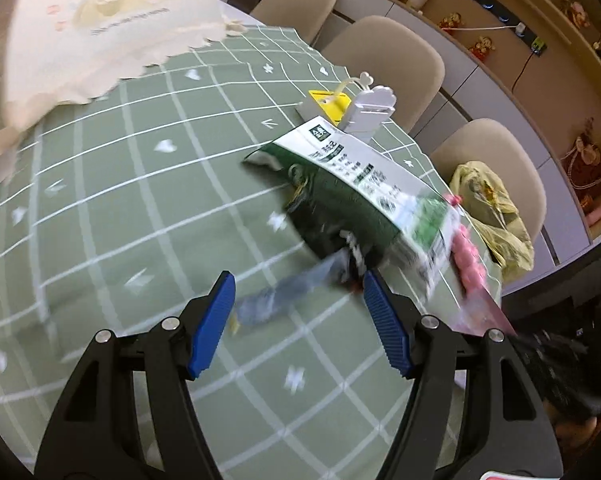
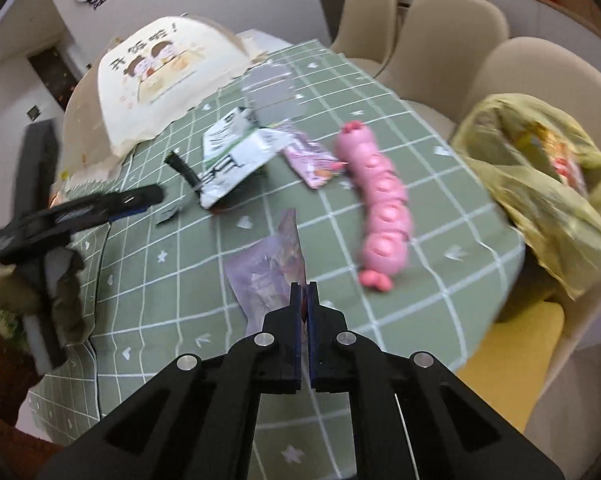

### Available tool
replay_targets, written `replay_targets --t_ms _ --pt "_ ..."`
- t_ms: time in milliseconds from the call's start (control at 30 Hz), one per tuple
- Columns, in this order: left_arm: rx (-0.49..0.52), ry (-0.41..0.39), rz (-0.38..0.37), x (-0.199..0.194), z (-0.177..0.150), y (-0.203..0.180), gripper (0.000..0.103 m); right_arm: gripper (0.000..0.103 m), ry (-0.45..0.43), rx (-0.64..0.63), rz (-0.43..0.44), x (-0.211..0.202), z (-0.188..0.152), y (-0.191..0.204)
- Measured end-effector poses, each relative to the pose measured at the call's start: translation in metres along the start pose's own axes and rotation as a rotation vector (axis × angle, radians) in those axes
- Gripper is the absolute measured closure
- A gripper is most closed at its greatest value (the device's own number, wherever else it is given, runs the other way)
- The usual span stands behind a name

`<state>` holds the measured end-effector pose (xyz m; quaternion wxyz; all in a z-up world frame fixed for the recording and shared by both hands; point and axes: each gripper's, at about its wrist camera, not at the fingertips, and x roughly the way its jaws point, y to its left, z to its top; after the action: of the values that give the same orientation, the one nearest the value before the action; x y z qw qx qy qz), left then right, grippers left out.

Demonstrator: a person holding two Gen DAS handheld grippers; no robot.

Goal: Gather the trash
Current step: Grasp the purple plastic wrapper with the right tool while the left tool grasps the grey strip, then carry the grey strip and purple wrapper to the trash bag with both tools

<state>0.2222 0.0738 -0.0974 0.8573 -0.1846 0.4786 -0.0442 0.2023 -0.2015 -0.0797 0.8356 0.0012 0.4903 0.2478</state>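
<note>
Green checked tablecloth (image 2: 440, 208); right hand-held gripper (image 2: 305, 292) pinches wrapper (image 2: 266, 268), left (image 1: 298, 292) apart

R tongs (image 2: 304, 300) clamped on purple wrapper (image 2: 268, 268) | pink toy (image 2: 384, 200) nearby | green tablecloth (image 2: 172, 272)
</note>
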Motion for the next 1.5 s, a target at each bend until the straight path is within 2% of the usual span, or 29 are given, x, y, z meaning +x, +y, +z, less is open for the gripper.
replay_targets --t_ms 100,167,200,267,300,367,567,833,900,933,967,1100,1200,1233,1333,1433,1500 --pt "-0.011 0.017 0.012 0.022 0.014 -0.006 0.041 0.098 -0.002 0.003 -0.017 -0.005 -0.009 -0.004" --pt "-0.015 0.024 0.004 0.030 0.020 -0.009 0.053 0.098 0.000 0.001 -0.027 -0.005 -0.015 -0.003" --pt "-0.015 0.030 -0.003 0.032 0.022 -0.010 0.056 0.098 0.002 0.002 -0.031 -0.006 -0.018 -0.004" --pt "-0.011 0.043 -0.019 0.031 0.023 -0.014 0.070 0.098 0.003 0.008 -0.033 -0.007 -0.022 -0.007" --pt "-0.005 0.048 -0.018 0.029 0.021 -0.016 0.073 0.098 0.002 0.011 -0.032 -0.007 -0.023 -0.008" --pt "0.010 0.059 -0.011 0.023 0.016 -0.020 0.084 0.098 0.000 0.011 -0.032 -0.008 -0.025 -0.009" --pt "-0.004 0.103 -0.063 -0.006 -0.017 -0.024 0.090 0.098 -0.009 -0.013 -0.030 -0.009 -0.027 -0.005" --pt "0.051 0.104 -0.057 -0.031 -0.051 -0.033 0.091 0.098 -0.019 -0.019 -0.016 -0.015 -0.031 0.000" --pt "0.071 0.074 -0.049 -0.034 -0.050 -0.033 0.084 0.098 -0.015 -0.019 -0.017 -0.017 -0.035 0.001" --pt "0.080 0.059 -0.065 -0.036 -0.049 -0.034 0.070 0.098 -0.014 -0.019 -0.018 -0.017 -0.036 0.002" --pt "0.103 0.043 -0.094 -0.038 -0.046 -0.035 0.062 0.098 -0.013 -0.020 -0.021 -0.019 -0.039 0.002" --pt "0.164 0.004 -0.128 -0.045 -0.034 -0.045 0.058 0.098 -0.028 -0.008 -0.033 -0.027 -0.044 -0.001" --pt "0.201 -0.013 -0.167 -0.042 -0.023 -0.058 0.048 0.098 -0.033 0.020 -0.033 -0.029 -0.047 -0.006" --pt "0.230 -0.012 -0.166 -0.037 -0.020 -0.065 0.047 0.098 -0.030 0.027 -0.031 -0.028 -0.048 -0.007" --pt "0.330 0.013 -0.098 -0.008 -0.017 -0.087 0.047 0.098 -0.022 0.027 -0.027 -0.026 -0.051 -0.003" --pt "0.353 0.048 -0.045 0.013 -0.018 -0.097 0.047 0.098 -0.029 -0.001 -0.044 -0.031 -0.054 0.001" --pt "0.325 0.071 -0.041 0.020 -0.018 -0.096 0.057 0.098 -0.038 -0.010 -0.060 -0.036 -0.056 0.001"
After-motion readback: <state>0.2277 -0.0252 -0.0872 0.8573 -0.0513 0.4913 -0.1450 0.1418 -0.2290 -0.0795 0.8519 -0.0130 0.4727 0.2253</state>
